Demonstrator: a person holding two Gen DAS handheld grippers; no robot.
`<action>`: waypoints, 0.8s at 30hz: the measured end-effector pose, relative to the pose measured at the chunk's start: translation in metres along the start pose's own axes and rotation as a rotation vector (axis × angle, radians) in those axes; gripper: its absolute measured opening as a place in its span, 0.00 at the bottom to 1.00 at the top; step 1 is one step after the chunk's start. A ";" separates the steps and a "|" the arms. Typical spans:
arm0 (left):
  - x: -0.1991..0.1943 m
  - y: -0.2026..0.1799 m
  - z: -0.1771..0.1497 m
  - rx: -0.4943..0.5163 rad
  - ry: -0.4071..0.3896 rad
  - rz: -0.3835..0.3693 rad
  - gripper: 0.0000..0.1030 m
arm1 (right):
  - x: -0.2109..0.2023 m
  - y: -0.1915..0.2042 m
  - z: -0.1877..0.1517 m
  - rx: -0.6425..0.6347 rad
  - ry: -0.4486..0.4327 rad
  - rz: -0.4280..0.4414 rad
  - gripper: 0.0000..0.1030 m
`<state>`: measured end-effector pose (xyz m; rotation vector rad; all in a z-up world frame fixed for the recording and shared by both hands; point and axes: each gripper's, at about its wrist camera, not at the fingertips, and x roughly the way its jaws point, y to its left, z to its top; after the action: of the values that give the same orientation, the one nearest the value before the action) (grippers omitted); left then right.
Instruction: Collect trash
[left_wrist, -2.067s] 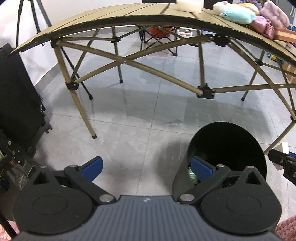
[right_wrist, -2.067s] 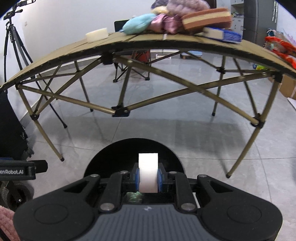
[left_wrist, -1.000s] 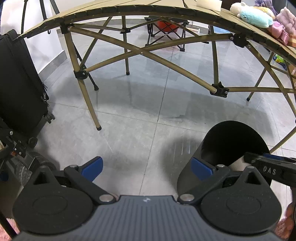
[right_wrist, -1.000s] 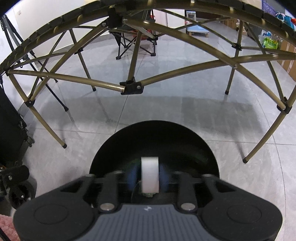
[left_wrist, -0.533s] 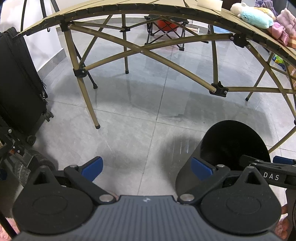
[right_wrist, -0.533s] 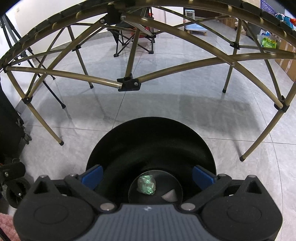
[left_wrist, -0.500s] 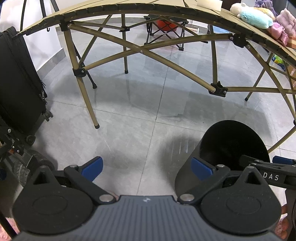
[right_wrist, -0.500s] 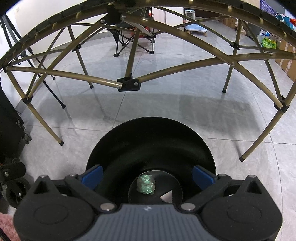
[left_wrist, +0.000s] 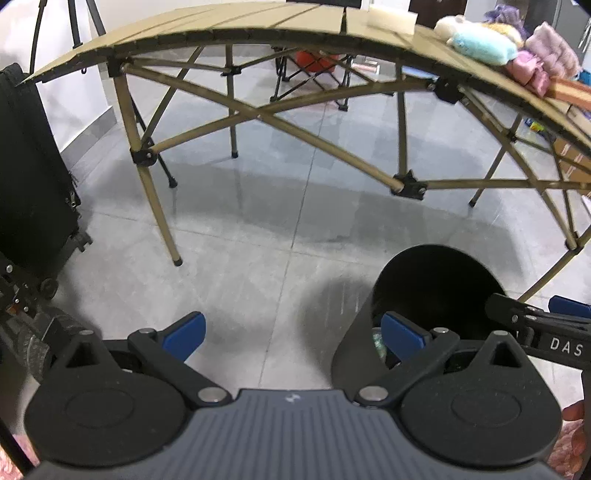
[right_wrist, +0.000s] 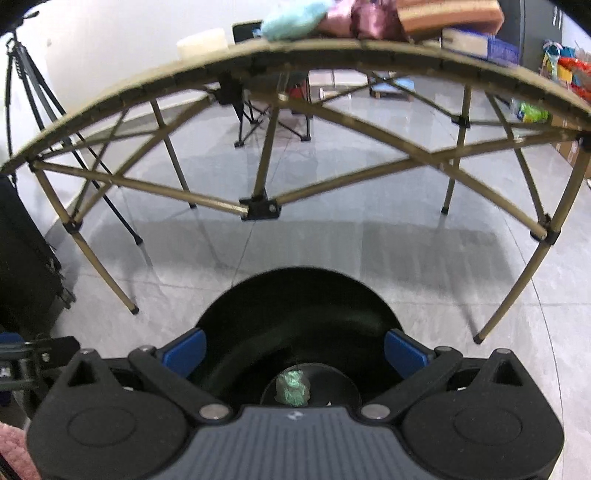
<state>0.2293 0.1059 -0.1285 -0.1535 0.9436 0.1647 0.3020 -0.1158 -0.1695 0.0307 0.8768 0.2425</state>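
Above the black bin (right_wrist: 295, 314) the right gripper (right_wrist: 295, 349) is held wide and empty; it is best lifted straight clear of the rim

The right tongs (right_wrist: 295, 349) released the white piece into the bin (right_wrist: 295, 295).

Left hand-held gripper (left_wrist: 291, 334) wide open w/ nothing in it, black bin (left_wrist: 436, 280) beside its right finger.
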 end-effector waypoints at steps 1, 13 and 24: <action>-0.003 -0.001 0.000 -0.002 -0.010 -0.006 1.00 | -0.004 -0.001 0.001 -0.005 -0.013 0.000 1.00; -0.062 -0.031 0.022 0.018 -0.198 -0.064 1.00 | -0.069 -0.027 0.018 0.034 -0.199 0.010 1.00; -0.088 -0.064 0.056 0.024 -0.321 -0.084 1.00 | -0.119 -0.069 0.044 0.072 -0.436 0.011 1.00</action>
<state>0.2361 0.0480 -0.0208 -0.1394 0.6179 0.0968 0.2761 -0.2065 -0.0596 0.1501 0.4514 0.2036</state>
